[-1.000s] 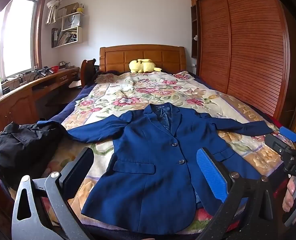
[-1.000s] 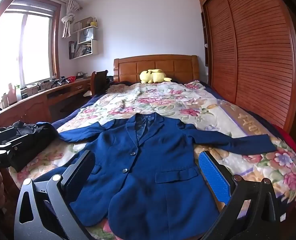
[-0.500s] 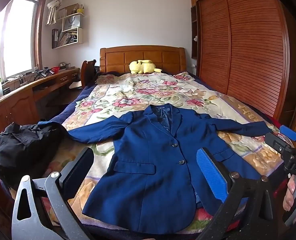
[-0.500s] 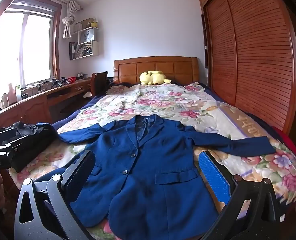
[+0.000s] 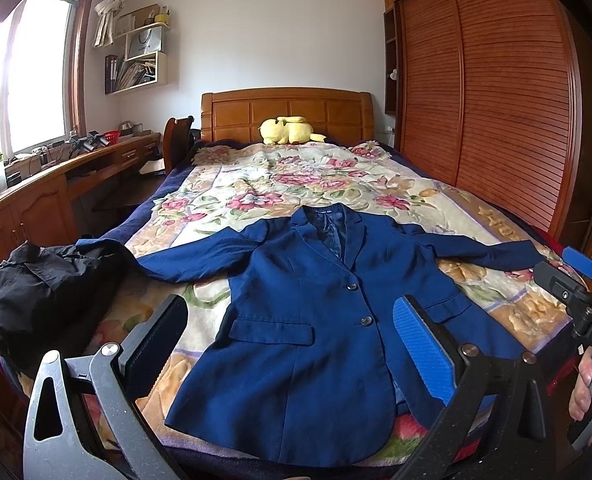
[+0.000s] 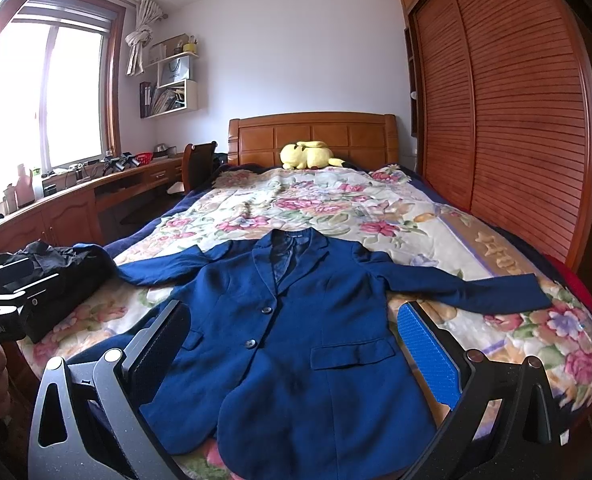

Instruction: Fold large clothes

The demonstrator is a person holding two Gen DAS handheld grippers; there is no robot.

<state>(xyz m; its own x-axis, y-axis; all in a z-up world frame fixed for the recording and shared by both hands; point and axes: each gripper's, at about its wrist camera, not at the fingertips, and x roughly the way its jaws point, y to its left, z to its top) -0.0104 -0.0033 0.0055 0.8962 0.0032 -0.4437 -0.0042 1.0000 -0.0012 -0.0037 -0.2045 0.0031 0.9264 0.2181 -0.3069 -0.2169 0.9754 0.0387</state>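
A navy blue blazer (image 5: 316, 320) lies flat and face up on the floral bedspread (image 5: 287, 184), buttoned, sleeves spread to both sides, collar towards the headboard. It also shows in the right wrist view (image 6: 304, 320). My left gripper (image 5: 289, 332) is open and empty, held above the blazer's lower hem near the foot of the bed. My right gripper (image 6: 293, 336) is open and empty, also above the hem. The right gripper shows at the right edge of the left wrist view (image 5: 576, 280); the left one shows at the left edge of the right wrist view (image 6: 3, 304).
A black garment (image 5: 43, 280) is heaped at the bed's left front corner. A yellow plush toy (image 5: 289, 130) sits by the wooden headboard (image 5: 287, 114). A wooden desk (image 5: 55, 196) runs along the left wall. Slatted wardrobe doors (image 5: 488, 100) stand along the right.
Both grippers have tilted slightly, so the blazer sits a little lower in both views. Nothing on the bed has moved.
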